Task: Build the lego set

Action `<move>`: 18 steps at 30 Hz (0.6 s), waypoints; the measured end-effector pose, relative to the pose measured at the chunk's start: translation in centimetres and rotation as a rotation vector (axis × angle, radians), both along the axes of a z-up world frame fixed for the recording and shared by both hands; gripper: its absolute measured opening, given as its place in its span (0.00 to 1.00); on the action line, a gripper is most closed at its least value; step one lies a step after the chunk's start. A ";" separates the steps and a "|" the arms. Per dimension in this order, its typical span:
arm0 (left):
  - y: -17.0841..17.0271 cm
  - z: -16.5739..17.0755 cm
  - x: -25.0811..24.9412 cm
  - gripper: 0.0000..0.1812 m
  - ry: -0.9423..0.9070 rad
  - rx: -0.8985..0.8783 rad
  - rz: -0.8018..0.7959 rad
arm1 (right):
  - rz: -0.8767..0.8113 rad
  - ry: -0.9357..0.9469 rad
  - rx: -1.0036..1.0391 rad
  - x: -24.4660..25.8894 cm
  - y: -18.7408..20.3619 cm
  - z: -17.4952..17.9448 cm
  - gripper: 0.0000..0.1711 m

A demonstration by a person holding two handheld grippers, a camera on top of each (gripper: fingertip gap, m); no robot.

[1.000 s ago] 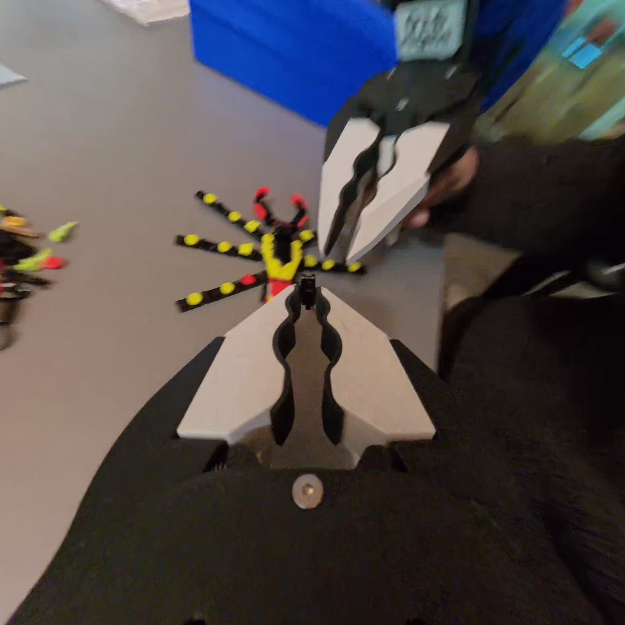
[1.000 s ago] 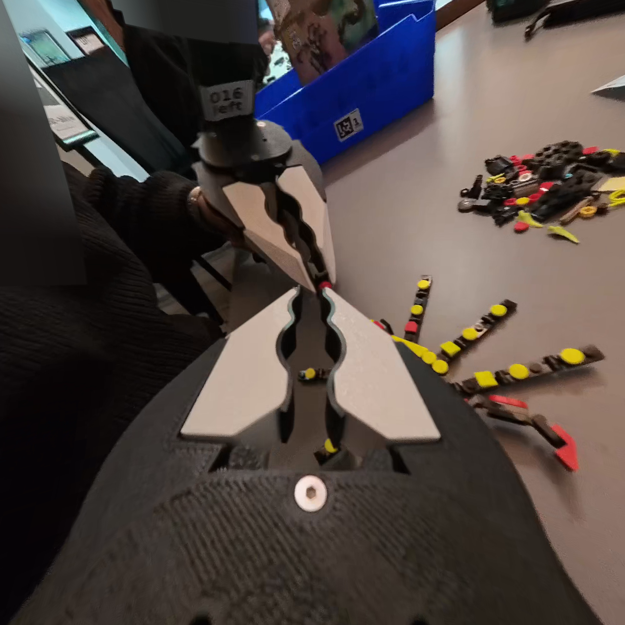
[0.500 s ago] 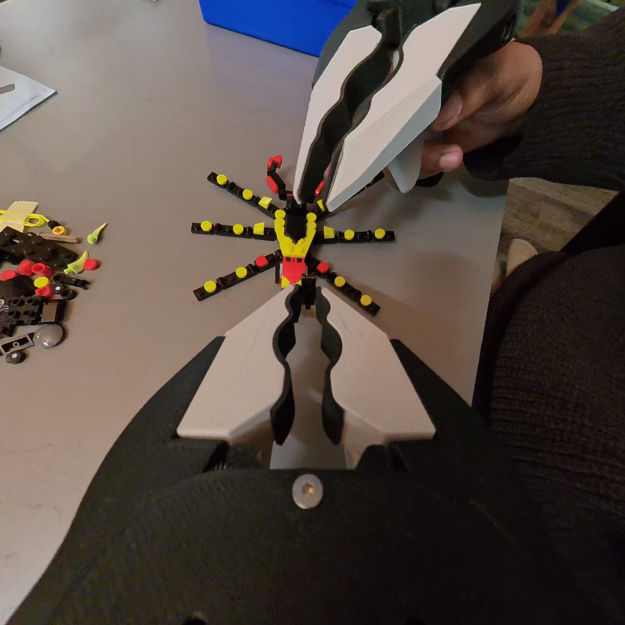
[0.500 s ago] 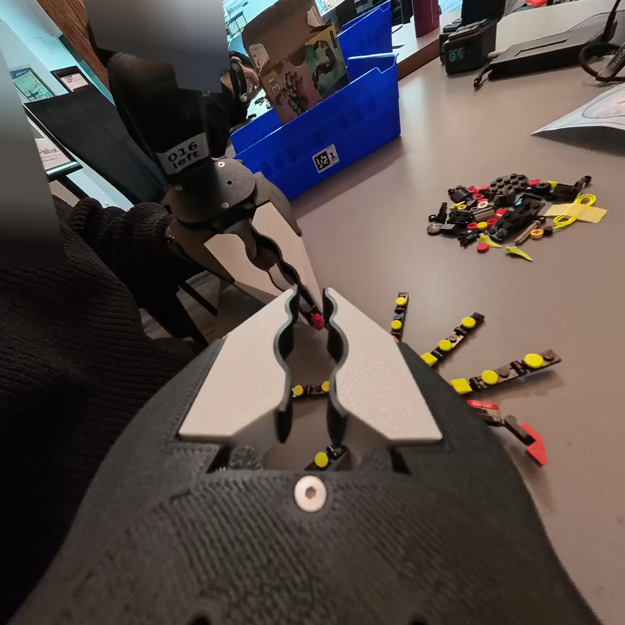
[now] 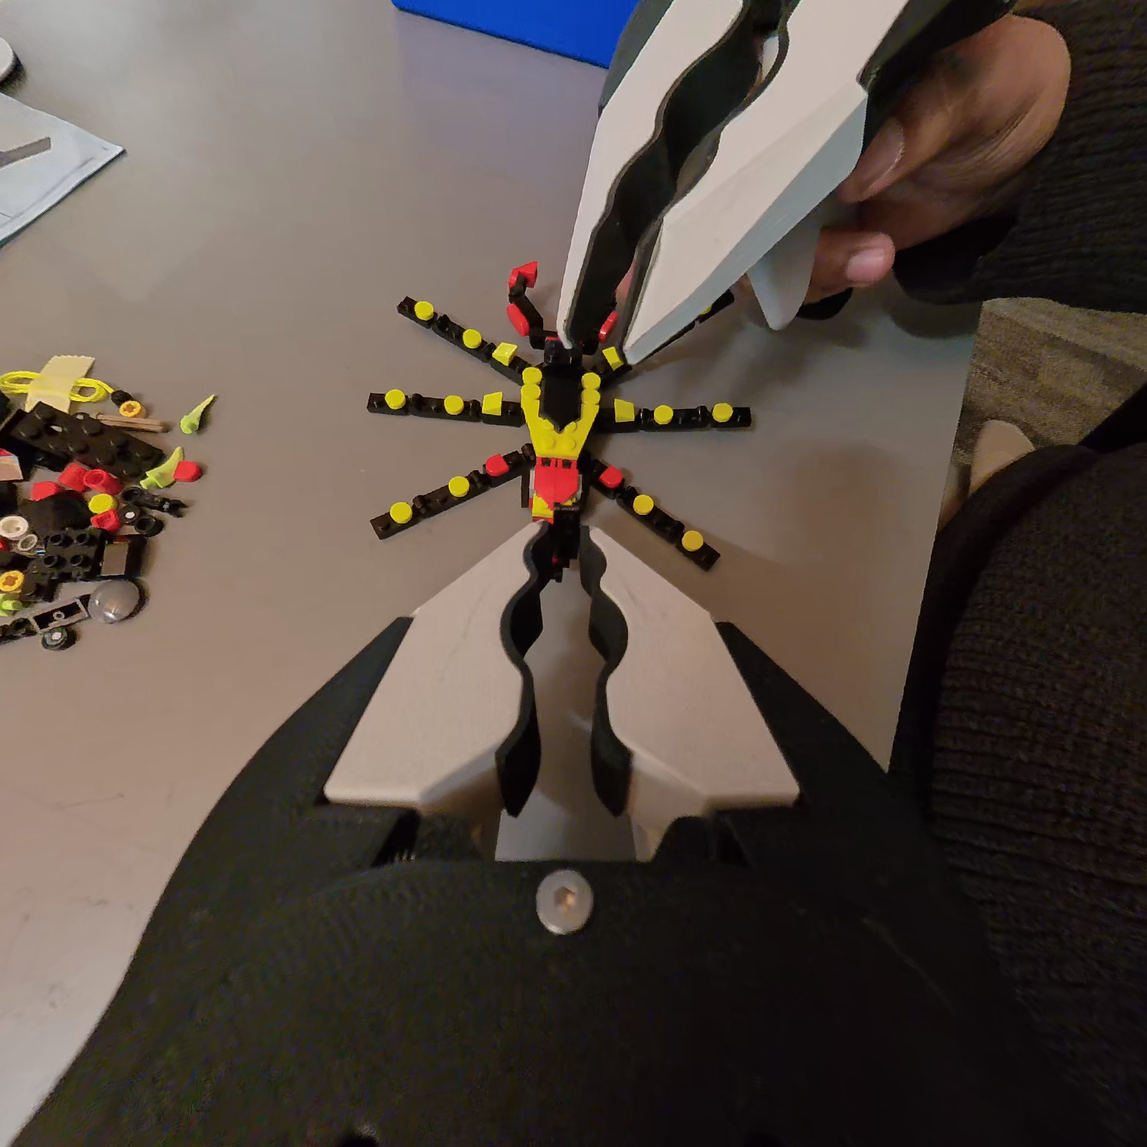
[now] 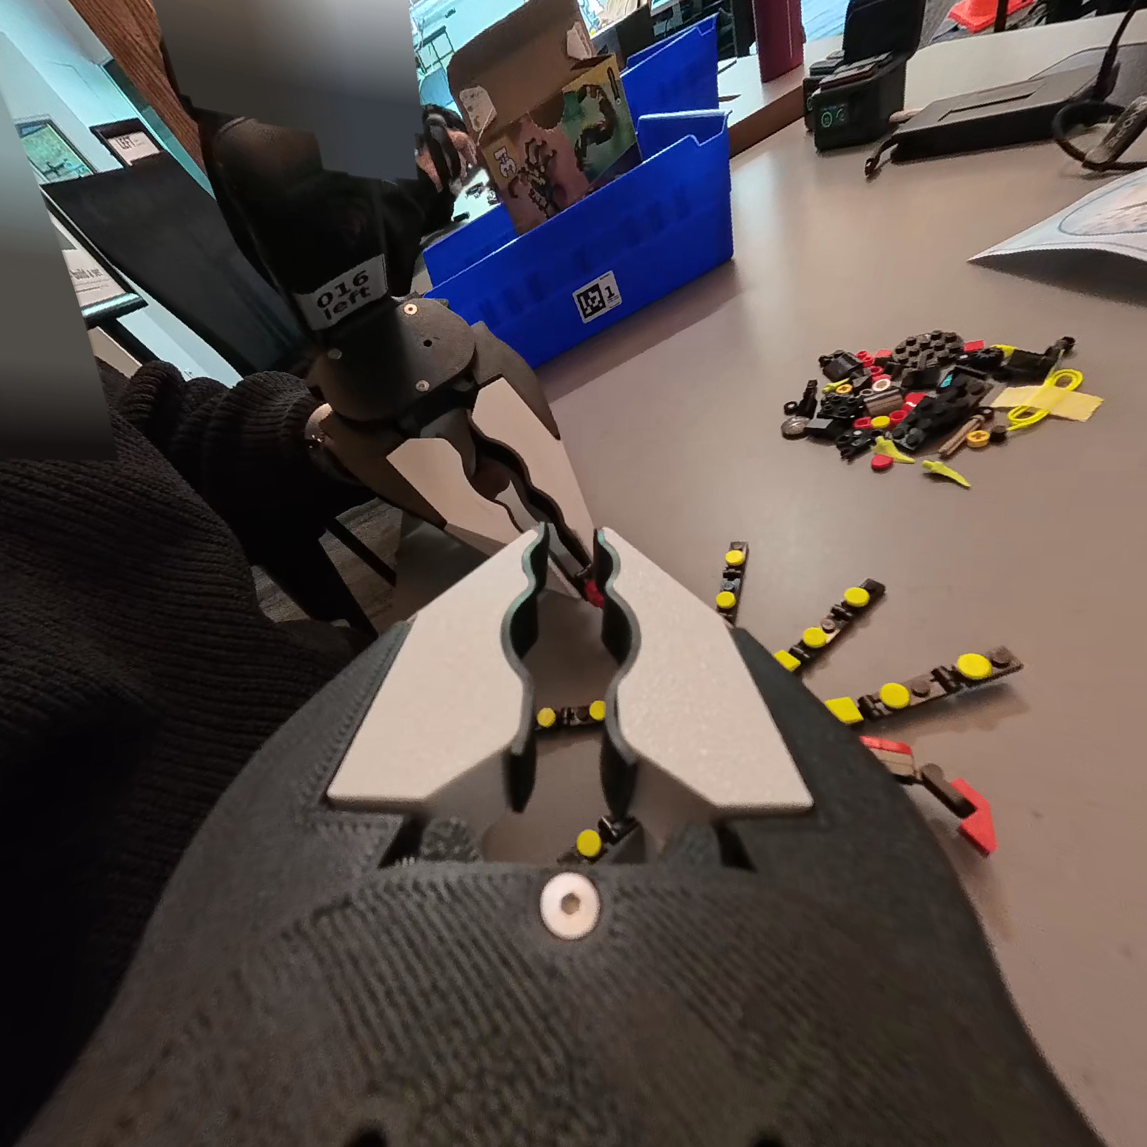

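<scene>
A toy-brick spider with a yellow, red and black body and black legs with yellow studs lies on the grey table. My left gripper is shut on the black tail piece at the spider's rear. My right gripper comes down from the upper right, held by a hand. Its jaws stand slightly apart at the spider's black head, with a red pincer piece between them. In the right wrist view my right gripper faces the left gripper, and the spider's legs spread to the right.
A pile of loose black, red and yellow bricks lies to the left, also seen in the right wrist view. A blue bin holds a cardboard box. A paper sheet lies far left. The table edge runs close on the right. One gripper's finger ends stand about 6 centimetres off the other's.
The right gripper has come down from above the spider's right side to its head. The left gripper keeps its hold on the tail, and the spider now lies closer to the table edge.
</scene>
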State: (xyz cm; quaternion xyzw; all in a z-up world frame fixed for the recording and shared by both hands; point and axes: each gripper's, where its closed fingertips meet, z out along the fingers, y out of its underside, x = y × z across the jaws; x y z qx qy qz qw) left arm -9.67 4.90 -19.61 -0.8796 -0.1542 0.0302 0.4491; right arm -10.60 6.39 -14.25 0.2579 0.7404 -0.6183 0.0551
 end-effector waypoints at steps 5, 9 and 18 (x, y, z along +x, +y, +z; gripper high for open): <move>-0.1 -0.1 -0.2 0.03 0.003 -0.005 0.009 | 0.003 0.005 0.014 0.1 -0.1 -0.2 0.08; -0.2 -0.1 -0.2 0.03 0.001 -0.008 0.011 | 0.003 0.010 0.020 0.1 -0.1 -0.3 0.08; -0.2 -0.2 -0.2 0.03 0.001 -0.010 0.013 | -0.001 0.009 0.015 0.0 0.0 -0.2 0.08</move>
